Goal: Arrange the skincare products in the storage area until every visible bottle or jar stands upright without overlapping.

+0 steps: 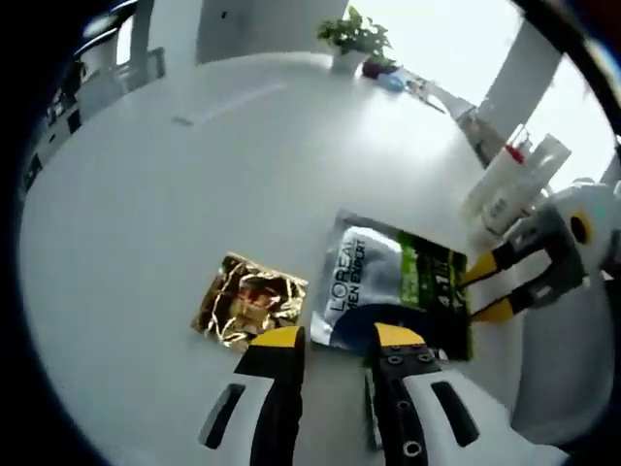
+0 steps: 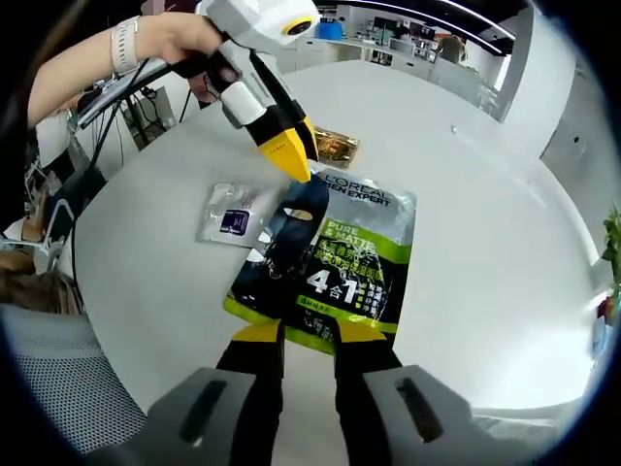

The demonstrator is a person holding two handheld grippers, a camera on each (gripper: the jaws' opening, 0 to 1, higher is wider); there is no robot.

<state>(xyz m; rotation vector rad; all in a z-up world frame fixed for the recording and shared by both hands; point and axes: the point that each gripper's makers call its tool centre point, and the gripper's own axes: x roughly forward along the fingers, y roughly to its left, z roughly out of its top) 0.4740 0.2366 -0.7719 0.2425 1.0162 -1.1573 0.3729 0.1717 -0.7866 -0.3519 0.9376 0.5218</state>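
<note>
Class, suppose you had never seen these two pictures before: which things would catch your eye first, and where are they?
The big green-and-black sachet lies flat mid-table, its near edge by the right gripper and its far end under the left gripper. A crinkled gold packet lies beside it, and a small silver sachet on its other side. White tubes stand at the table's edge.

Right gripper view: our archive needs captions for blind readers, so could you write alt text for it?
A L'Oreal Men Expert sachet in black, silver and green lies flat on a round white table, just beyond the open right gripper. The left gripper, held by a hand, comes down at the sachet's far edge, with a small silver packet and a gold packet nearby.
</note>
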